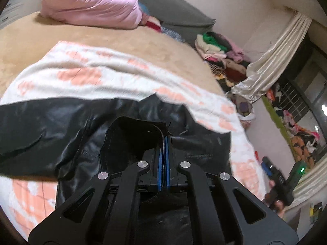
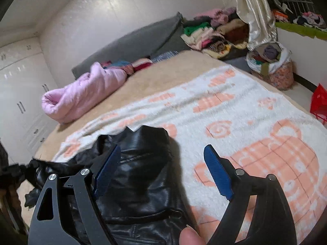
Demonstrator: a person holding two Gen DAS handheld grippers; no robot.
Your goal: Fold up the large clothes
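Observation:
A black leather jacket [image 1: 51, 126] lies crumpled on a white blanket with peach patterns [image 1: 85, 71] spread over the bed. My left gripper [image 1: 164, 140] is shut on a lifted black edge of the jacket, which folds up and hangs over to the left of its blue pads. In the right wrist view the jacket [image 2: 143, 179] lies under and between the fingers of my right gripper [image 2: 162, 150], which stands wide open and grips nothing. A fingertip of the person's hand [image 2: 190, 235] shows at the bottom. The right gripper [image 1: 269, 167] also appears, blurred, beyond the bed's right edge.
A rolled pink duvet [image 2: 85, 94] rests on the tan sheet [image 2: 163, 75] near a grey headboard cushion [image 2: 132, 40]. Piles of clothes [image 2: 216, 32], a cream curtain [image 2: 255, 10] and a full bag [image 2: 271, 65] crowd the far corner. White wardrobes [image 2: 20, 85] stand left; a red bag [image 2: 318, 102] sits right.

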